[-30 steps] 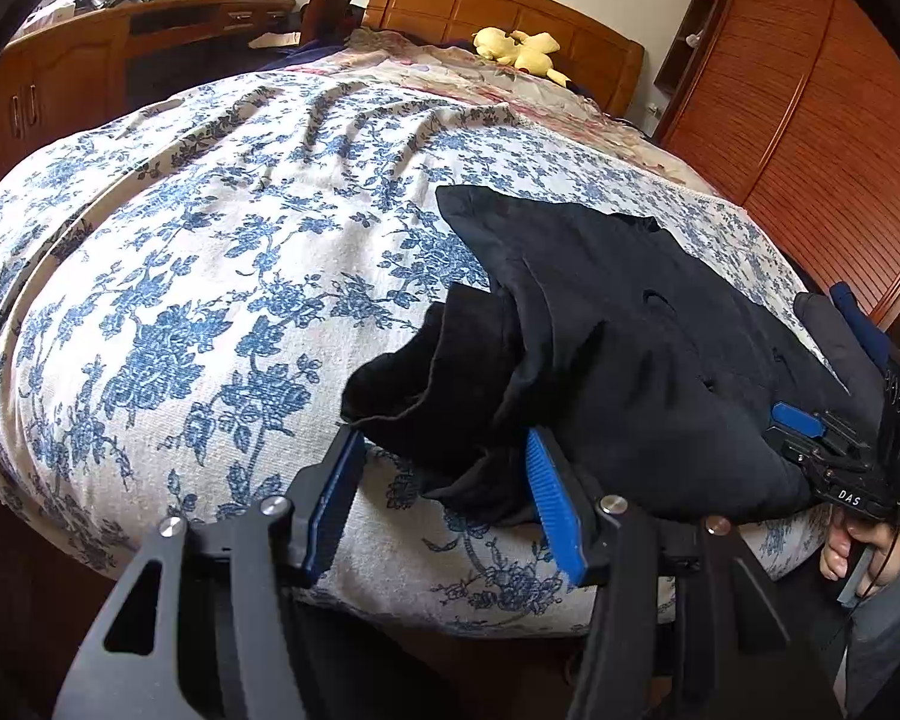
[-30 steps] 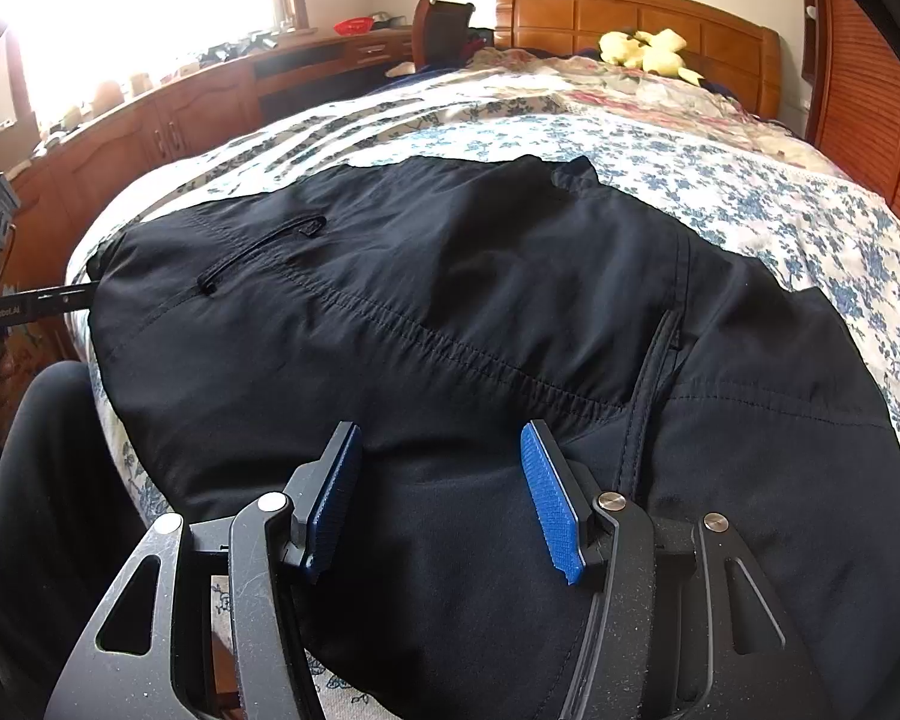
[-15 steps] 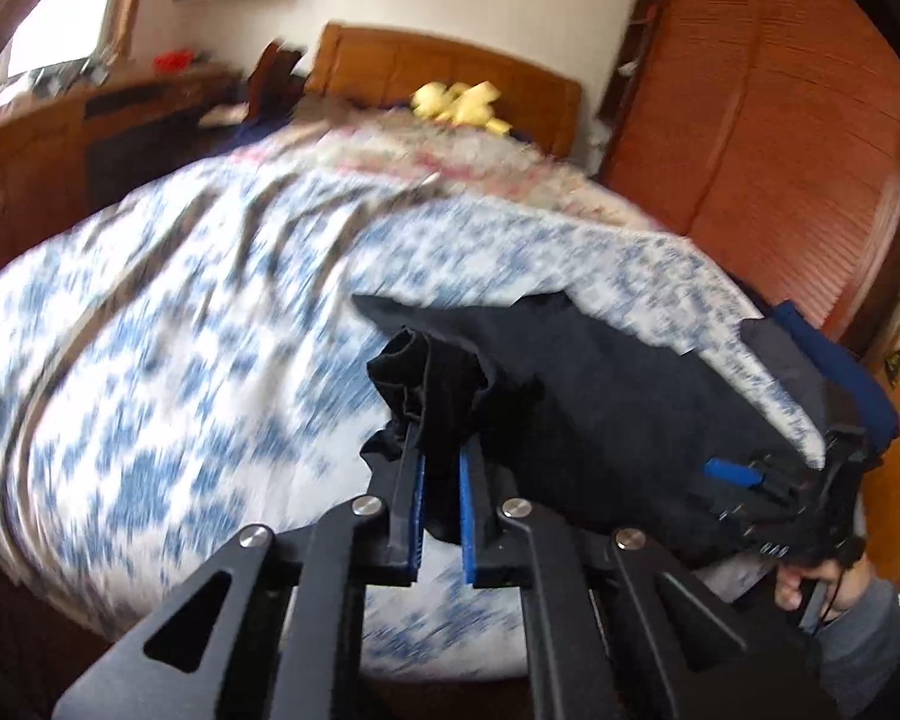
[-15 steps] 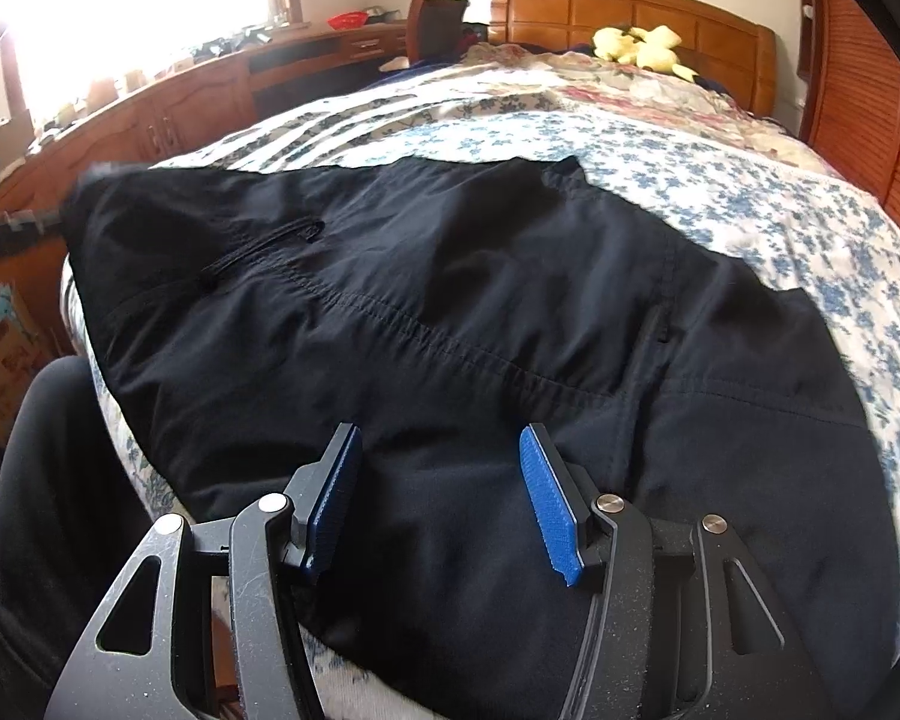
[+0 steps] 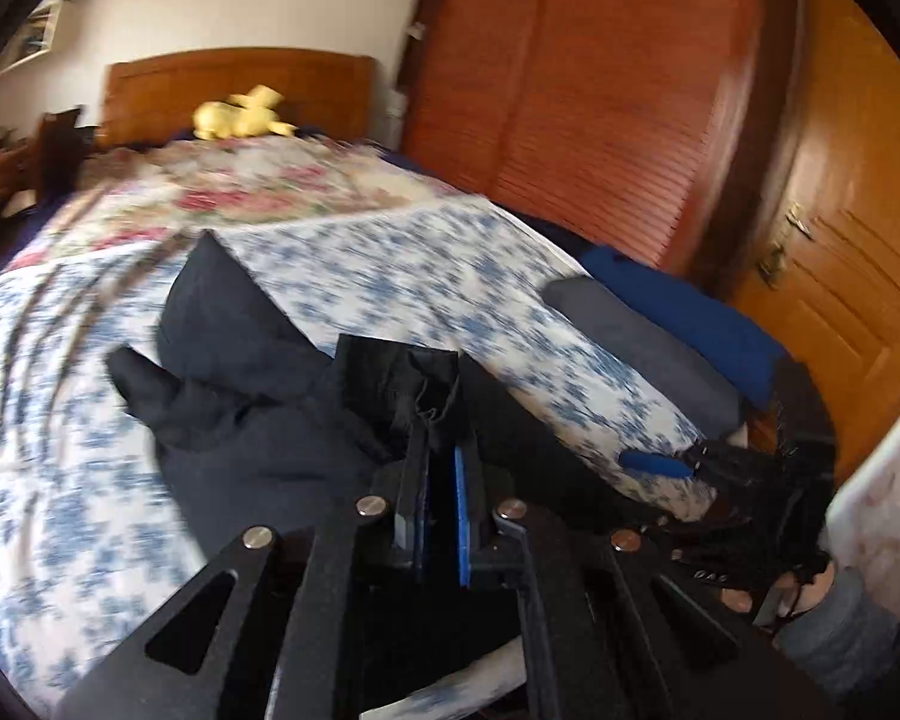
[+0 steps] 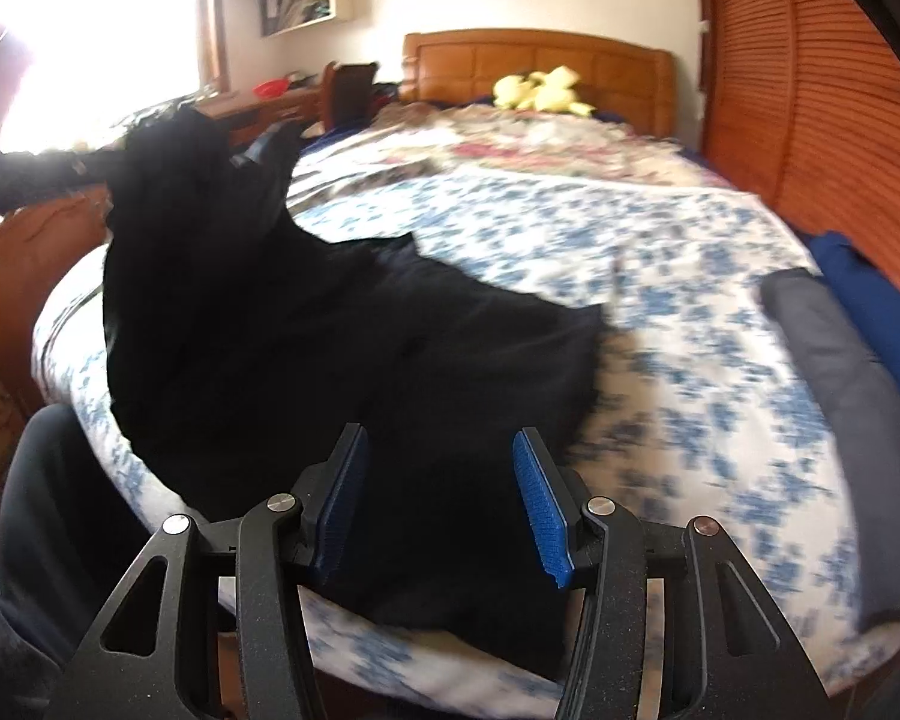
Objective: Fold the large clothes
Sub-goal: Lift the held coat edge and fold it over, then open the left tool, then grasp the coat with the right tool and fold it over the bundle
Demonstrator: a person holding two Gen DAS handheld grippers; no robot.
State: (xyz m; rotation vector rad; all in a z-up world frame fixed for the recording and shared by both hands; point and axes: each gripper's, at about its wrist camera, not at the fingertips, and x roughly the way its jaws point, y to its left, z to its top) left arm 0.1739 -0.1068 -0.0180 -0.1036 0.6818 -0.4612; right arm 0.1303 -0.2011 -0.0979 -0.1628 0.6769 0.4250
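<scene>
Trousers — black, large — lie across the near end of the bed, spread over its blue-flowered cover. One end of the cloth is bunched and lifted off the cover, clamped between the pads of the left gripper, whose jaws are pressed together on a fold of it. From the right wrist view that raised end hangs at the left, above the bed's edge, while the rest of the garment trails down onto the cover.

The right gripper hovers over the garment's near part; its jaws stand apart and are closing, with black cloth beneath and between them but the blue pads not pressing on it.

Along the right edge of the bed lie a folded grey garment and a blue one just beside it. A yellow plush toy sits at the wooden headboard — well apart from the trousers.
</scene>
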